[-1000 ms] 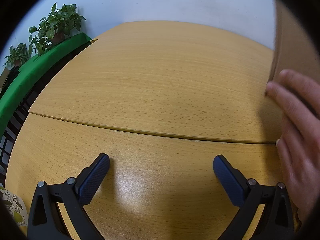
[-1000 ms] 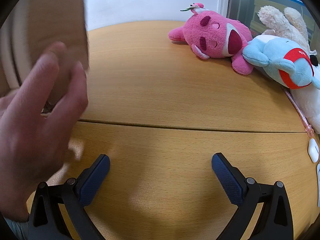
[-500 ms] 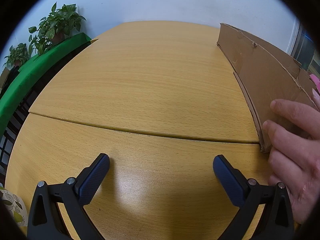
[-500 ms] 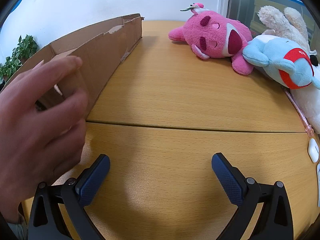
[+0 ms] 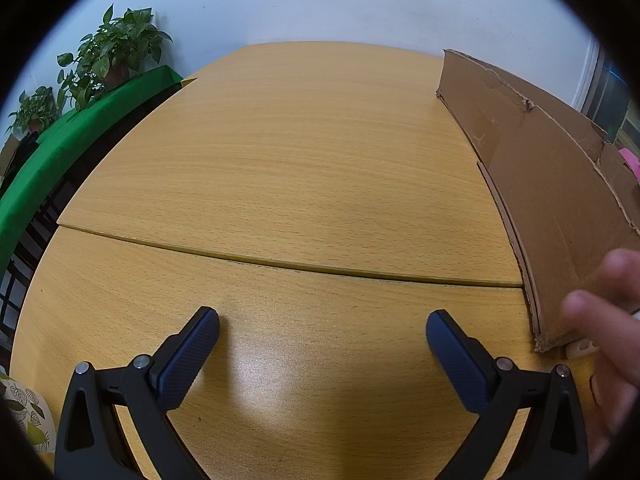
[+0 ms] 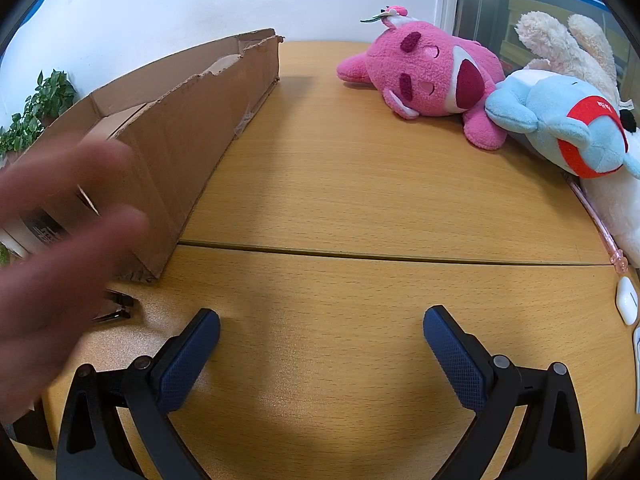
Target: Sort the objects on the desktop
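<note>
A long open cardboard box (image 6: 192, 120) stands on the wooden table between the two grippers; it also shows at the right of the left wrist view (image 5: 552, 184). A bare hand (image 6: 52, 248) hovers blurred at the box's near end, also in the left wrist view (image 5: 608, 340). A black binder clip (image 6: 116, 308) lies by the box's near corner. A small white object (image 5: 580, 348) lies at that corner too. My left gripper (image 5: 322, 344) is open and empty above the table. My right gripper (image 6: 322, 340) is open and empty.
A pink plush (image 6: 428, 76), a blue plush (image 6: 568, 132) and a cream plush (image 6: 568, 48) lie at the back right. A white earbud case (image 6: 626, 300) and a pink pen (image 6: 596, 220) lie at the right edge. Potted plants (image 5: 112, 52) stand beyond the table's left.
The hand has set the cardboard box down flat on the table and is now drawing back from its near end. Both grippers have stayed still and open.
</note>
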